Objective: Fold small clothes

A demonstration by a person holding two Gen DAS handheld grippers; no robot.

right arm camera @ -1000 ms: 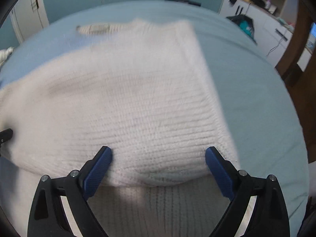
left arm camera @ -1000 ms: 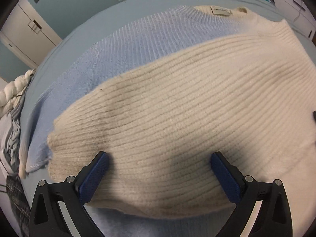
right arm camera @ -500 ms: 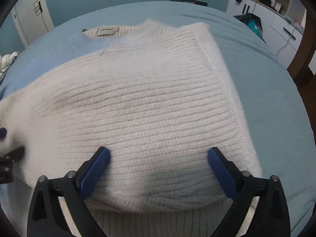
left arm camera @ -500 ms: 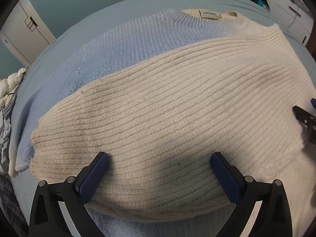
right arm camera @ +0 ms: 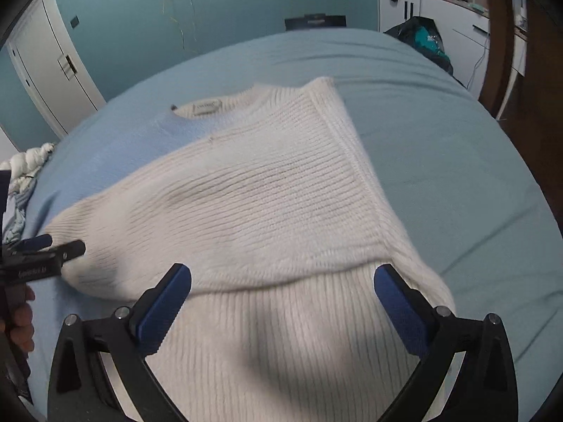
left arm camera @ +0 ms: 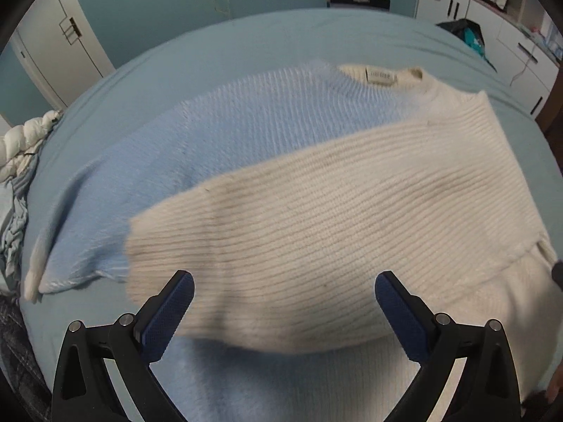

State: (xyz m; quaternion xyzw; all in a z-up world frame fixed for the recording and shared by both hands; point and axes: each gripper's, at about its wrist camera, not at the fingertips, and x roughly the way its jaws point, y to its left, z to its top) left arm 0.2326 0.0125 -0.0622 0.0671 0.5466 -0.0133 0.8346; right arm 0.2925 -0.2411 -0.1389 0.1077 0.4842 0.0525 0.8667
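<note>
Both of your grippers hang spread wide above the sweater (right arm camera: 267, 211), gripping nothing: the right gripper (right arm camera: 281, 302), whose jaws have just been opening with only knit below them, sits over the sweater's near cream hem, and the left gripper (left arm camera: 285, 313) sits over the end of the cream sleeve (left arm camera: 316, 232) folded across the body. That sweater lies flat on the bed (right arm camera: 457, 161), half pale blue, half cream, its collar label (left arm camera: 381, 75) at the far end. From the right wrist view you can see the left gripper's black finger (right arm camera: 52, 253) just at the sleeve's cuff, with part of a hand (right arm camera: 21, 320) behind it. Nothing lies over the sweater. To its left, at the bed's edge, sits a white braided cushion (left arm camera: 24, 147) and rumpled pale cloth (left arm camera: 14, 225). Beyond the sweater stands a teal wall (right arm camera: 228, 7) with a white door (left arm camera: 52, 59) to the left; to the right, white drawers (right arm camera: 450, 17) with a dark bag (right arm camera: 422, 38) in front of them.
</note>
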